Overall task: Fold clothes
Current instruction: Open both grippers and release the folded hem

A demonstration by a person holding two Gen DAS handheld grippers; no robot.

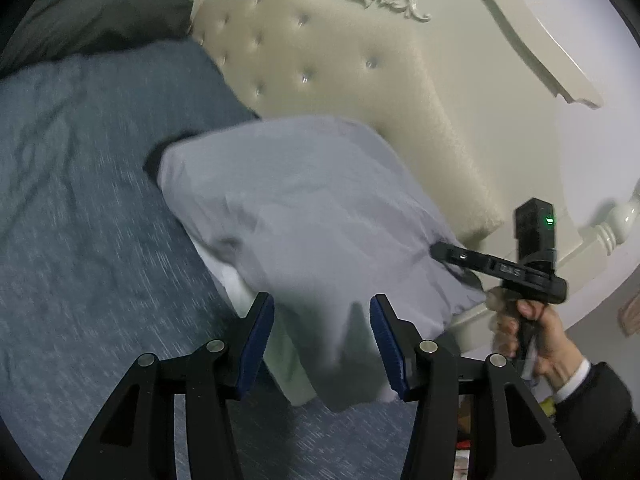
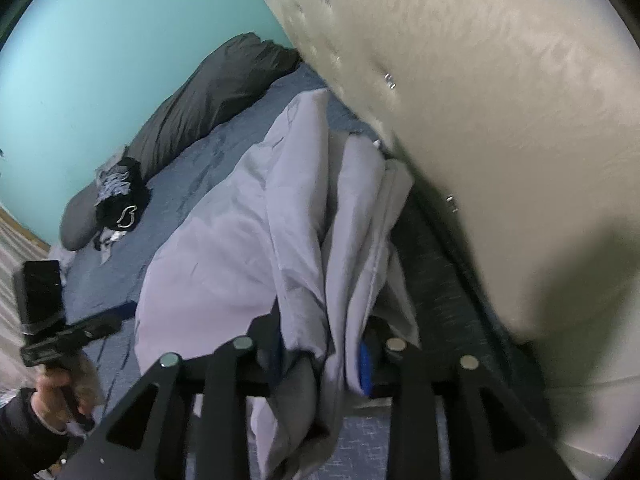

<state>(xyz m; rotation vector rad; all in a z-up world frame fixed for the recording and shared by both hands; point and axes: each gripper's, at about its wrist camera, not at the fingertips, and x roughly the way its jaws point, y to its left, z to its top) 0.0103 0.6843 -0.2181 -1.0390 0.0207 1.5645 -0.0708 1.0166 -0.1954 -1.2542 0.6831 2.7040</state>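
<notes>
Bed [image 1: 80, 240] with blue-grey sheet, cream tufted headboard [image 1: 320, 60] behind it, carved white frame above. Left wrist view: pale lilac garment [image 1: 304, 208] lying on the sheet against the headboard's foot, one end hanging down towards the camera, picture blurred. Left claw [image 1: 322, 344] spread, blue pads apart; the garment's near edge hangs between the fingers, neither pad seen pressing on it. Dark pillow [image 1: 100, 16] at the far top left. Right claw [image 1: 444, 254] at the garment's right corner, its tip at the cloth; from here cannot tell whether it grips. Right hand [image 1: 524, 332] on its handle, dark sleeve with white cuff. Right wrist view: teal wall [image 2: 100, 40] at the back, headboard [image 2: 500, 120] filling the right side. Garment [image 2: 248, 240] stretched along the bed [image 2: 192, 168] beside the headboard, bunched in folds at the near end. Right claw [image 2: 320, 356] part open, folds of the garment draped between and over its fingers; blue pad [image 2: 365, 368] showing on the right, the left pad hidden by cloth, so a pinch cannot be told. Dark pillow [image 2: 208, 92] by the wall. Small heap of dark clothes [image 2: 120, 200] beyond the garment. Left claw [image 2: 116, 316] low at left, at the garment's edge, left hand [image 2: 60, 396] on its handle.
</notes>
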